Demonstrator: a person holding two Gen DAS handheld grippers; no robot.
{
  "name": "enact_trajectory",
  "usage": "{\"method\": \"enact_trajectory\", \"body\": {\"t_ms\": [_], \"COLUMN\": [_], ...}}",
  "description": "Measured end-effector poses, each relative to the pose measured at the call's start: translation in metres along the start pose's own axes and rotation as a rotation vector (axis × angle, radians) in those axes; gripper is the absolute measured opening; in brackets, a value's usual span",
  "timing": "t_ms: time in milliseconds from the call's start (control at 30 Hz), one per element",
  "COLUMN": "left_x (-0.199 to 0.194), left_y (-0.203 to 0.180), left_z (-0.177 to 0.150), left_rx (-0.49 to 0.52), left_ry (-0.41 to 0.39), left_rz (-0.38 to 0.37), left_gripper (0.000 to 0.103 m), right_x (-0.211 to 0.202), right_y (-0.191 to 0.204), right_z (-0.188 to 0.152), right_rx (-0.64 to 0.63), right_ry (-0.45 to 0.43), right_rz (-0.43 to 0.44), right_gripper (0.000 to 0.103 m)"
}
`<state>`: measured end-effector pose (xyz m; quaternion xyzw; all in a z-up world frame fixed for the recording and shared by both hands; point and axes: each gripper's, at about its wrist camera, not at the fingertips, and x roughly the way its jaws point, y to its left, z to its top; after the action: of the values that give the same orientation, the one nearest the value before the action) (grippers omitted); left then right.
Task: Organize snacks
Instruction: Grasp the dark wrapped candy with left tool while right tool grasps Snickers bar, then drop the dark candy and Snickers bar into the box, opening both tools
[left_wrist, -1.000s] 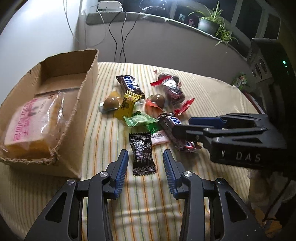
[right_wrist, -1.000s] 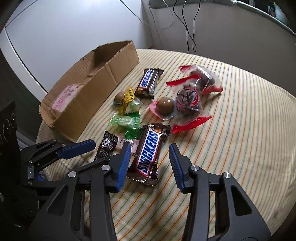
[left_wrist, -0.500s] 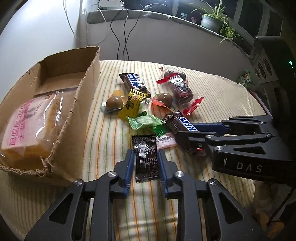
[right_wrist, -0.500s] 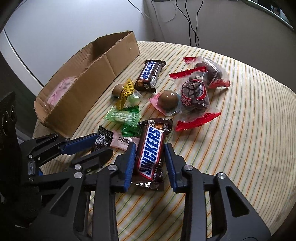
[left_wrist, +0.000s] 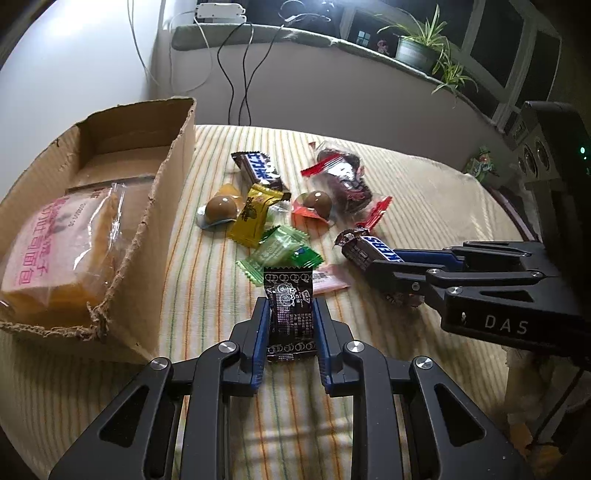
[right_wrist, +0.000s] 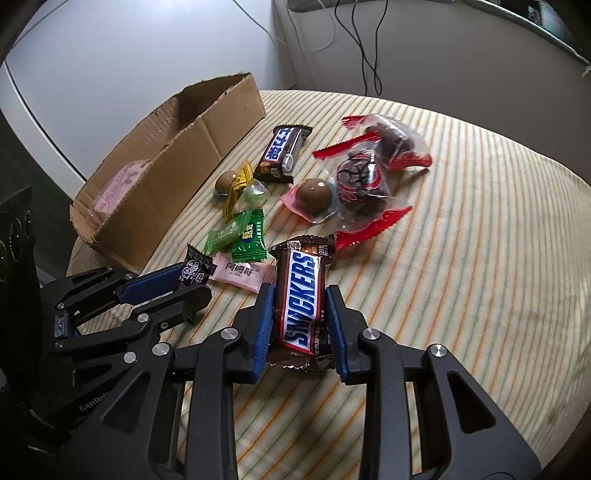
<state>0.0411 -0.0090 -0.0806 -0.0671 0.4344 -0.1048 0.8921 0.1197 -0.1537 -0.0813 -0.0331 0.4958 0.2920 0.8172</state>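
Now both sets of fingers have just been closing: left gripper (left_wrist: 290, 334) pinches the black sachet (left_wrist: 290, 314), right gripper (right_wrist: 299, 325) the Snickers (right_wrist: 301, 304), both beside the box (left_wrist: 122, 206), likely their destination.

Both cameras are riding just behind their own tools and looking forward and steeply down along the two fingers, sitting close to the striped surface (left_wrist: 424, 192). The left wrist view is facing the cardboard box (left_wrist: 162, 206) on its left, with a windowsill and potted plant (left_wrist: 417, 48) showing far behind; the right tool (left_wrist: 373, 264) is reaching in from its right edge. The right wrist view is looking from further right, catching the left tool (right_wrist: 192, 280) at its lower left. Both views are sharing the box, the scattered snack pile (right_wrist: 295, 192) and the Snickers bar (right_wrist: 301, 295).
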Motion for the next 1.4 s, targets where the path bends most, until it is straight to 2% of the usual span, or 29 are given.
{"method": "enact_trajectory", "body": {"t_ms": [300, 600, 933, 1400], "left_x": [-0.031, -0.055, -0.064, -0.053], "left_y": [0.002, 0.042, 0.089, 0.132], "left_z": [0.013, 0.033, 0.047, 0.065], "left_rx": [-0.006, -0.053, -0.113, -0.175], "left_ry": [-0.073, -0.146, -0.191, -0.182], "left_rz": [-0.025, 0.018, 0.081, 0.137], "left_gripper": [0.022, 0.022, 0.022, 0.022], "right_x": [-0.026, -0.037, -0.023, 0.02], "right_y": [0.005, 0.031, 0.065, 0.107], "right_z": [0.01, 0.043, 0.081, 0.13], "right_rx": [-0.001, -0.055, -0.12, -0.208], "right_ry": [-0.069, -0.126, -0.149, -0.14], "right_rz": [-0.002, 0.01, 0.031, 0.054], "right_gripper": [0.029, 0.029, 0.029, 0.029]}}
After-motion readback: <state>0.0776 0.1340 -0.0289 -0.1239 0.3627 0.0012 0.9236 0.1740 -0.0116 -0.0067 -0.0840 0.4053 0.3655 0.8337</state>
